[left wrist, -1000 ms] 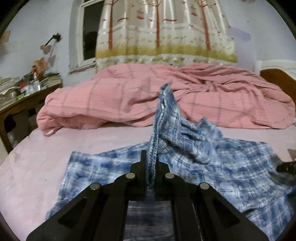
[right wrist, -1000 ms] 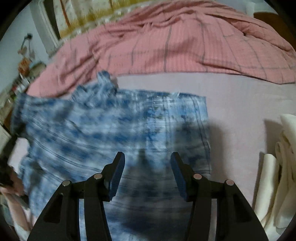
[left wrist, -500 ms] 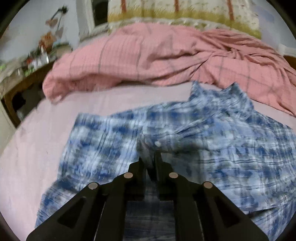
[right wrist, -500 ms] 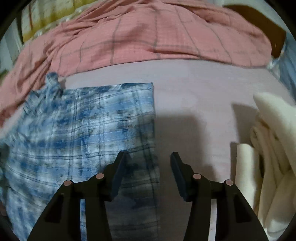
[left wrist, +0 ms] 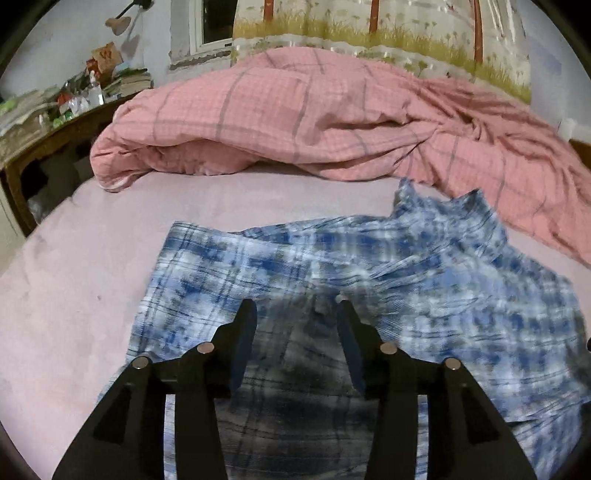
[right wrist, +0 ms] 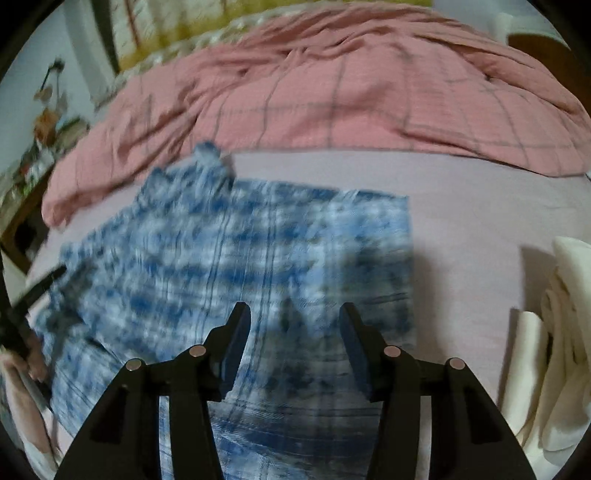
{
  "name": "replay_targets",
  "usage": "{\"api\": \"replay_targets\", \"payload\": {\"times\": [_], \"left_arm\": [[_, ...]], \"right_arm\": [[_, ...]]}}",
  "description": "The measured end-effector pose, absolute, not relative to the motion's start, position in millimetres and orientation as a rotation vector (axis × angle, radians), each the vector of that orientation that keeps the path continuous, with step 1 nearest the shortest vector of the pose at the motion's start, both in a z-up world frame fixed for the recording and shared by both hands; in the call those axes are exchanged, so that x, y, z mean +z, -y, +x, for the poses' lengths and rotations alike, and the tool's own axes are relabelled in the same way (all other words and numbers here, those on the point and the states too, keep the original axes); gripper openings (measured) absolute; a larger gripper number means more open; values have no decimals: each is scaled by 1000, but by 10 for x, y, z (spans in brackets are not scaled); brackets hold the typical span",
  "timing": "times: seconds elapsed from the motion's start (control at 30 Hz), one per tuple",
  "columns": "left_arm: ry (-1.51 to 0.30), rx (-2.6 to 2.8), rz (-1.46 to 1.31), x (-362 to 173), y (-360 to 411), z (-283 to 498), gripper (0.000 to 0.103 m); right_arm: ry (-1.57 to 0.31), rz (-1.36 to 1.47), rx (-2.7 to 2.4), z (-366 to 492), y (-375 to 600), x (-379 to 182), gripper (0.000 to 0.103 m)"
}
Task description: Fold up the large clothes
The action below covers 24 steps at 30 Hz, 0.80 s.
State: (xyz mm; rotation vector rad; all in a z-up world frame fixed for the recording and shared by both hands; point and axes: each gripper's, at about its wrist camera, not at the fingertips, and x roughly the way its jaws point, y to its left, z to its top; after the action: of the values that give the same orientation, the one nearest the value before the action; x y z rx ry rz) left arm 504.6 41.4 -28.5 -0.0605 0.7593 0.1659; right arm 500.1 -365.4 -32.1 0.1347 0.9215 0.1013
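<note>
Shirt [left wrist: 388, 280] in blue plaid is seen spread on the bed [left wrist: 92, 280], its collar toward the pink quilt [left wrist: 295, 118] heaped at the far side. The left tool [left wrist: 295, 314] is seen opening above the shirt, nothing pinched. The right tool [right wrist: 295, 317] is held spread over the shirt's hem side, gripping nothing; cream fabric [right wrist: 554, 350] lies beside the shirt.

Shirt [left wrist: 369, 266]: thin woven cloth, blue-white plaid, soft, matt, lightly creased. Bedsheet [left wrist: 92, 280]: pale pink cloth, smooth, matt. Quilt [left wrist: 295, 118]: pink checked cloth w/ fine ribbed texture, rumpled. Curtain [left wrist: 369, 29]: printed fabric, slight sheen. Side table [left wrist: 37, 147]: dark wood. Towels [right wrist: 554, 350]: cream cloth, thick, soft-looking. Gripper fingers [left wrist: 243, 332]: black matt plastic, w/ shiny metal screw heads.
</note>
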Motion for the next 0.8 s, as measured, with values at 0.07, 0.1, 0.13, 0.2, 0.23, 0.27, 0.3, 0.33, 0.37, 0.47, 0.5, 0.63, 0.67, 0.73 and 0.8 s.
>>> {"api": "replay_targets", "payload": {"times": [0.07,0.1,0.13,0.2,0.23,0.27,0.3,0.33,0.37,0.47,0.5,0.63,0.67,0.73,0.8], "left_arm": [[-798,160,-54,-355,-405,5102,44],[-821,139,-73,-402,-409,5124,44],[-839,121,-93,-444,-417,5137,44],[-844,127,-89,-449,-405,5130,44],[-828,126,-79,-396,-389,5086,44],[-800,110,-77,-307,-372,5018,44],[-766,91,-78,-193,-355,4920,44],[-733,78,-72,-66,-332,4811,44],[-699,69,-56,64,-290,4691,44],[-590,55,55,398,-120,4267,45],[-547,63,94,473,-88,4120,48],[-484,72,130,557,-278,3696,52],[-485,99,147,520,-364,3626,52],[-480,148,179,430,-522,3525,52],[-499,165,168,285,-713,3489,52]], "right_arm": [[-986,98,74,5074,3585,-473,52],[-1005,97,59,5089,3600,-526,52],[-1035,102,38,5101,3633,-580,52],[-1032,122,18,5026,3745,-518,52],[-995,144,17,4938,3822,-424,52],[-963,173,11,4839,3900,-344,52],[-946,189,0,4764,3954,-278,52],[-916,189,-18,4619,4001,-162,52],[-898,178,-25,4529,4024,-93,52],[-842,114,-41,4082,4004,28,52],[-834,103,-53,3989,3993,16,52],[-794,-2,-69,3723,3922,-283,51],[-800,11,-63,3735,3965,-356,45],[-828,87,-24,3830,4047,-510,43],[-856,89,2,3930,4015,-599,43]]}}
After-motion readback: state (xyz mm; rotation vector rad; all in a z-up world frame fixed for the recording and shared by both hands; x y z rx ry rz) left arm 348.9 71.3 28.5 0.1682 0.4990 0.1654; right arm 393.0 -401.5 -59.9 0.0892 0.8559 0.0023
